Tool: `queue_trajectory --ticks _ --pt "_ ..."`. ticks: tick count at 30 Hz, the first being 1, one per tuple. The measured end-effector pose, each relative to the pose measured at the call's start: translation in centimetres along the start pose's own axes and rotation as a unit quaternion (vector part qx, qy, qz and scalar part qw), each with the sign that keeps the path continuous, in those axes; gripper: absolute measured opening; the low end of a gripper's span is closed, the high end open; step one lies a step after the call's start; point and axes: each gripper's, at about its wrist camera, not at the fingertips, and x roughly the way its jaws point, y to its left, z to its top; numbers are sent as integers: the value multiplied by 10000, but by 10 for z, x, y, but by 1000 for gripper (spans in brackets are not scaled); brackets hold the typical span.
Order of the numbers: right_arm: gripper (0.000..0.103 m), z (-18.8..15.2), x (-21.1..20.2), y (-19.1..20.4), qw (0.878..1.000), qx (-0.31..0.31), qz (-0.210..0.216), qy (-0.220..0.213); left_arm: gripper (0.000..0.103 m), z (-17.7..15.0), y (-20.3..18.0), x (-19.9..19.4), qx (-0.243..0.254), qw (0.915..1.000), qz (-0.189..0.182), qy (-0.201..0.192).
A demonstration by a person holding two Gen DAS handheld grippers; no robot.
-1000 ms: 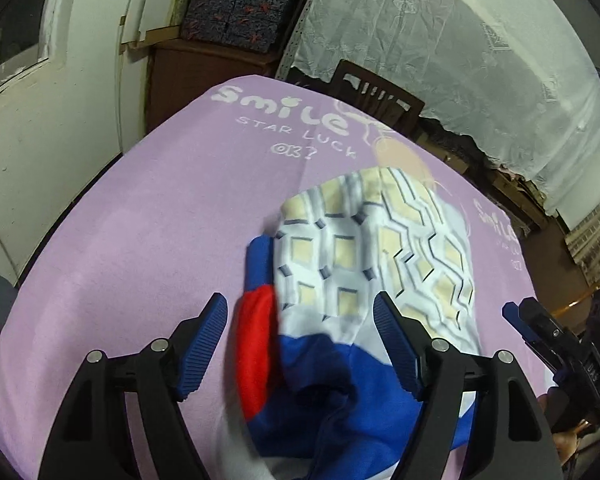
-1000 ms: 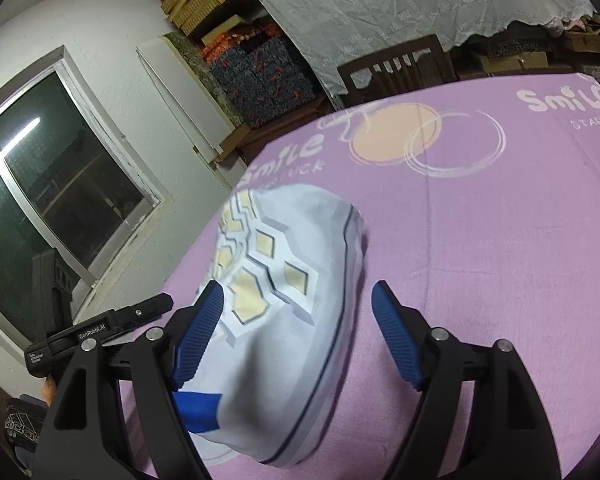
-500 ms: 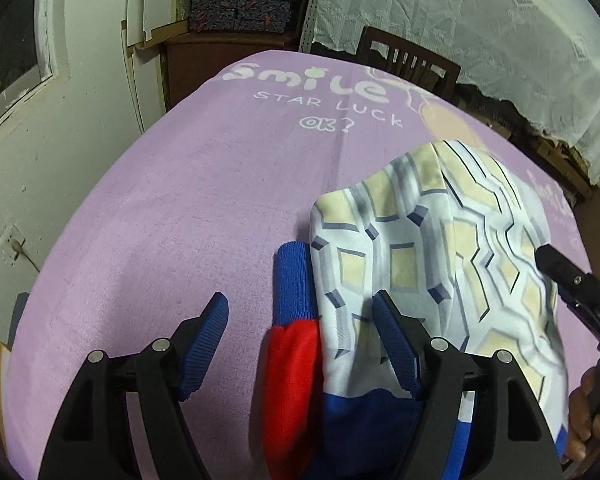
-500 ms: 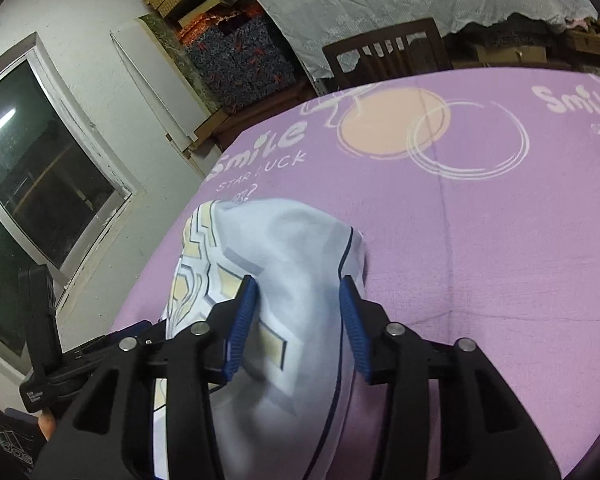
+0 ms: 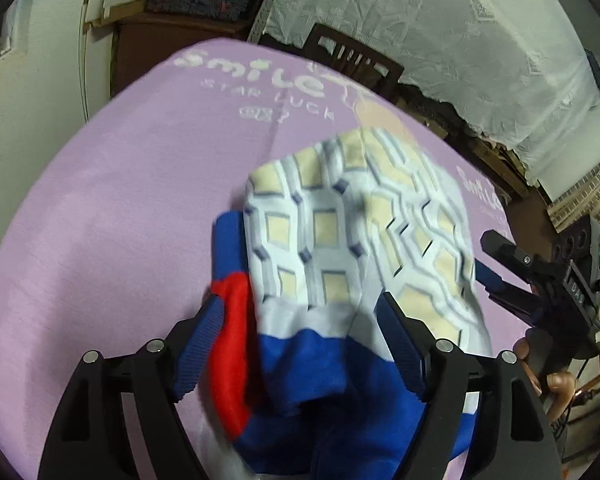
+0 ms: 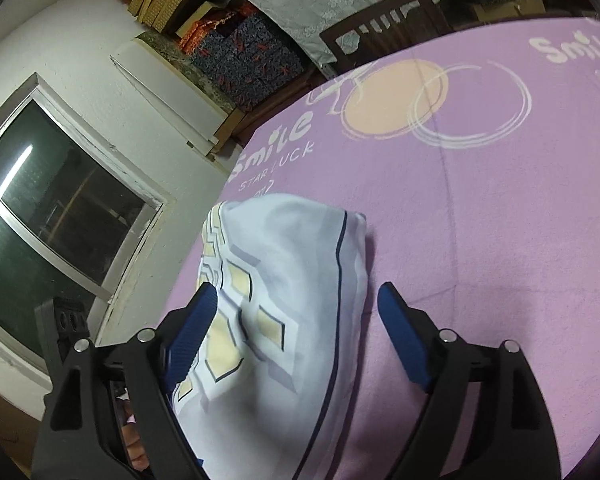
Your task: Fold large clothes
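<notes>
Nearest, the left gripper (image 5: 300,340) stands wide open around the blue and red end of the folded garment (image 5: 352,248), holding nothing; the right gripper (image 6: 296,332) is equally spread, cloth only between its pads. Beyond, the garment lies on the purple tablecloth (image 6: 500,220). Probably a fold is just laid; next, regrasp an edge.

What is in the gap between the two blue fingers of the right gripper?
In the right wrist view, the folded white garment with yellow diamond shapes lies between the open right gripper's blue fingers, on the purple tablecloth.
</notes>
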Motion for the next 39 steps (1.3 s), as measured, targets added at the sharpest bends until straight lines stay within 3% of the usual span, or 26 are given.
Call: queue_trajectory --ticks 7,13,22,29,32,36,39 --pt "83 -9 2 -3 9993 -62 -118 359 79 -3 7 5 -165 9998 -143 36" --pt "83 -35 8 -4 9962 150 193 839 79 -12 13 -2 -386 9979 -509 128" --pt "87 -55 2 -2 9941 293 585 867 80 -21 -4 3 -144 9978 -633 146" --pt "97 -64 13 23 9961 -412 214 752 80 -20 -11 7 -34 9984 -541 127" --pt "91 -67 15 26 9966 -540 121 605 78 -21 -12 9 -27 9982 -587 134" --pt "64 -65 9 23 9972 -398 374 518 76 -24 -23 5 219 9977 -638 65" --pt "56 -63 2 21 9967 -317 569 484 75 -25 -26 1 285 9969 -727 4"
